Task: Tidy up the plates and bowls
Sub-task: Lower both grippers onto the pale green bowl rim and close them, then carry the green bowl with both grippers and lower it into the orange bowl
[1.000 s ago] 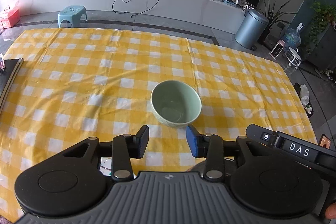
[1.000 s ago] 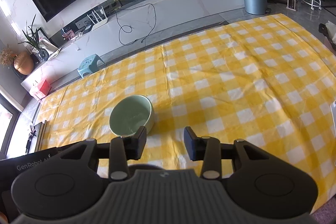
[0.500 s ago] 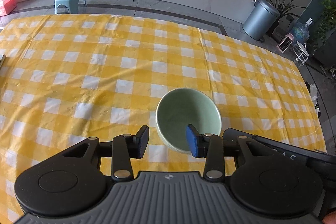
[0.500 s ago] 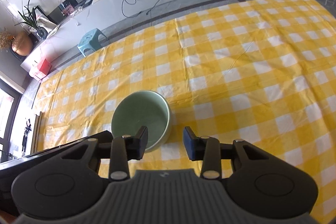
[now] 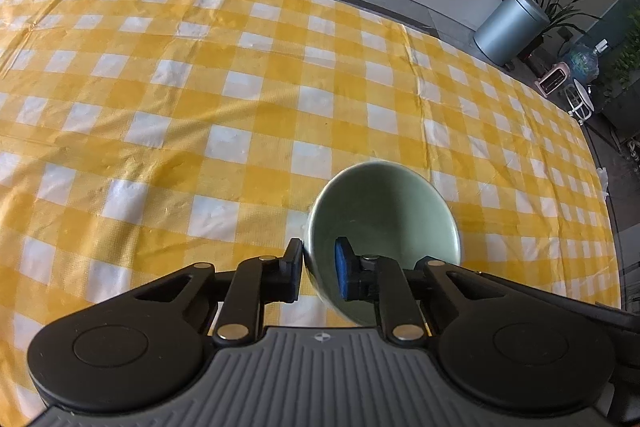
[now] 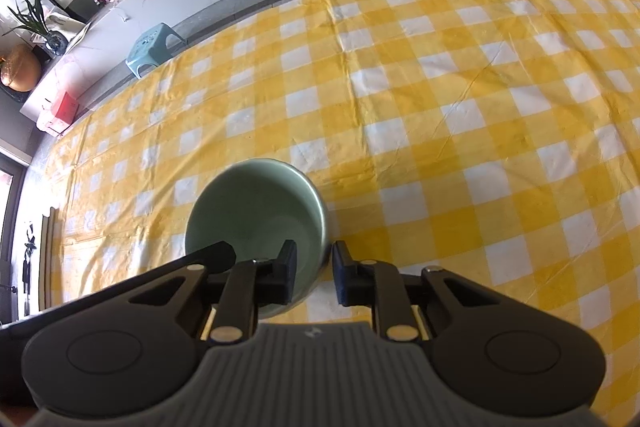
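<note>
Both tongs clamp onto the one bowl — the tidying is only just under way.

Nearest in, the left tongs (image 5: 319, 269) and right tongs (image 6: 313, 269) have just been closing and each now pinches a side of the rim of the pale green glazed ceramic bowl (image 6: 256, 219), one finger inside, one outside. The bowl sits on the yellow-and-white checked table (image 5: 240, 87); no plates or stack show beyond, so everything seems left to do.
</note>
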### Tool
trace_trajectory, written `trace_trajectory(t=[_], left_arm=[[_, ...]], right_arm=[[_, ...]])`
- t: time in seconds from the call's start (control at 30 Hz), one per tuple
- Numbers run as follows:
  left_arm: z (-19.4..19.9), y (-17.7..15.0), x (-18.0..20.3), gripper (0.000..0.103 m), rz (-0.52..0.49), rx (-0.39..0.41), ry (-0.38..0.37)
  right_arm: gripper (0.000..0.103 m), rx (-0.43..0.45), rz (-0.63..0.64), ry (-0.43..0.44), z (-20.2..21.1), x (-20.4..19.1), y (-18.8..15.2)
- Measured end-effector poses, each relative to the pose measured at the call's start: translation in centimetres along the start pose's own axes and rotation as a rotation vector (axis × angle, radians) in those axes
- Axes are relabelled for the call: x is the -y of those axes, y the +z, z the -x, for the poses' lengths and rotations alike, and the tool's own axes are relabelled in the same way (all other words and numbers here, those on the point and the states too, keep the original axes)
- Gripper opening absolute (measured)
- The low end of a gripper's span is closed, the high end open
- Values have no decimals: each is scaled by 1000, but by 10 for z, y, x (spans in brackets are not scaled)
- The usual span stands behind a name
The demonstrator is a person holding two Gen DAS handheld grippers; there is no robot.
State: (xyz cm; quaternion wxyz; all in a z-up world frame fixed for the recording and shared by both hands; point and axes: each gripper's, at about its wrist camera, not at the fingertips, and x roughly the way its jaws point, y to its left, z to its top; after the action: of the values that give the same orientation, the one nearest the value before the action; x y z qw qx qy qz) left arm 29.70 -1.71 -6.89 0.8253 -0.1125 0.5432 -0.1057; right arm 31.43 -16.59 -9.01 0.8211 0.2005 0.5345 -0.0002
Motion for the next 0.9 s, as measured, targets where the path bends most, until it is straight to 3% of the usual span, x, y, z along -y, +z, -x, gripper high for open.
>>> trace_trajectory(t=[0.2,0.47,0.9], left_arm=[[-9,2,-4,9,8,-4,5],[-9,3,-5,8,8,8,-5],[40,-9,4,9,12,66,-12]], right_arm=[[11,-12,-9,-13,-10,1,3],[9,-27,-30,-7,-17,4,4],[8,19,-23,49,25,0,-6]])
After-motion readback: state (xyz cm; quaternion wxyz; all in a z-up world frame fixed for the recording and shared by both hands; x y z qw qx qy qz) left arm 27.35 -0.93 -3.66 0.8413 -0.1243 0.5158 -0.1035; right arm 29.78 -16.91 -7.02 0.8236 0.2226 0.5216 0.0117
